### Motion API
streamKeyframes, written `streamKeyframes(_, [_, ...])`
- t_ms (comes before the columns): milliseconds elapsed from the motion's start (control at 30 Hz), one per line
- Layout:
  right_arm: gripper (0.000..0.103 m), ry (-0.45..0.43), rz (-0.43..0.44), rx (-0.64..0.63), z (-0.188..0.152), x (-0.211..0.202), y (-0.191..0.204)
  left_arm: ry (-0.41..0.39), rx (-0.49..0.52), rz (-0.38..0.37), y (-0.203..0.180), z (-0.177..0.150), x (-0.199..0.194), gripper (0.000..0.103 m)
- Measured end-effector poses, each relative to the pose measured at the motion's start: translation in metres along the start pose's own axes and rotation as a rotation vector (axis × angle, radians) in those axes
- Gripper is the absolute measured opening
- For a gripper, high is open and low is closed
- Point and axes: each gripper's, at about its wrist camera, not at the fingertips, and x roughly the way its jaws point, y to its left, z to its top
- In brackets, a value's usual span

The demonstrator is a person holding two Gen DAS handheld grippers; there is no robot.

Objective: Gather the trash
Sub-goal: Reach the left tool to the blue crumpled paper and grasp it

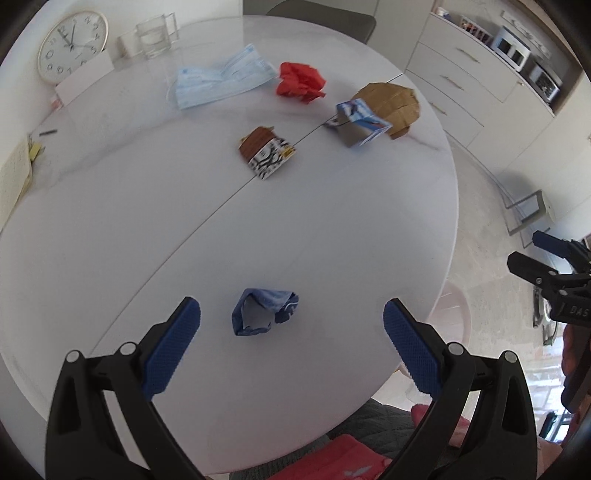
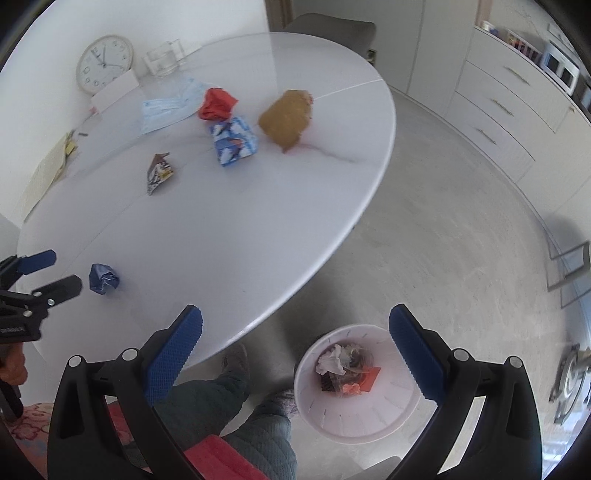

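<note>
The task looks partly done. In the right wrist view, the white plastic waste bin on the floor at the lower middle of the frame already holds several scraps: white crumpled paper, something dark and some orange-red pieces.

Six pieces are left on the round white marble-look surface. The crumpled dark-blue wrapper lies at the lower middle of the left wrist view, between the spread fingers of the left claw, which is wide apart and not touching it. Farther up the frame are the brown-and-white printed snack packet, the blue-and-white printed carton, the crumpled brown paper bag, the crumpled red paper ball and the pale-blue face mask toward the upper left.

The right claw also stands wide apart with nothing in it, over the surface's edge and the bin.

By my reading the blue wrapper is the next piece to go, then the five beyond it. The white wall clock and clear glass jug at the upper left do not look like trash.
</note>
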Motion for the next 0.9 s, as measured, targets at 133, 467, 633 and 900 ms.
streamKeyframes(133, [0.101,0.008,0.013,-0.037,0.008,0.005,0.013,0.023,-0.039,0.013,0.007,-0.007,0.016,0.094])
streamKeyframes(467, [0.100,0.018,0.034,-0.048,0.013,0.010,0.021,0.091,-0.129,0.040,0.019,-0.010,0.055,0.059])
streamKeyframes(633, [0.101,0.011,0.035,-0.038,0.013,0.008,0.019,0.120,-0.134,0.029,0.020,-0.007,0.064,0.026])
streamKeyframes(900, [0.101,-0.001,0.049,-0.025,0.018,0.008,0.021,0.091,-0.112,-0.017,0.021,0.000,0.055,0.023])
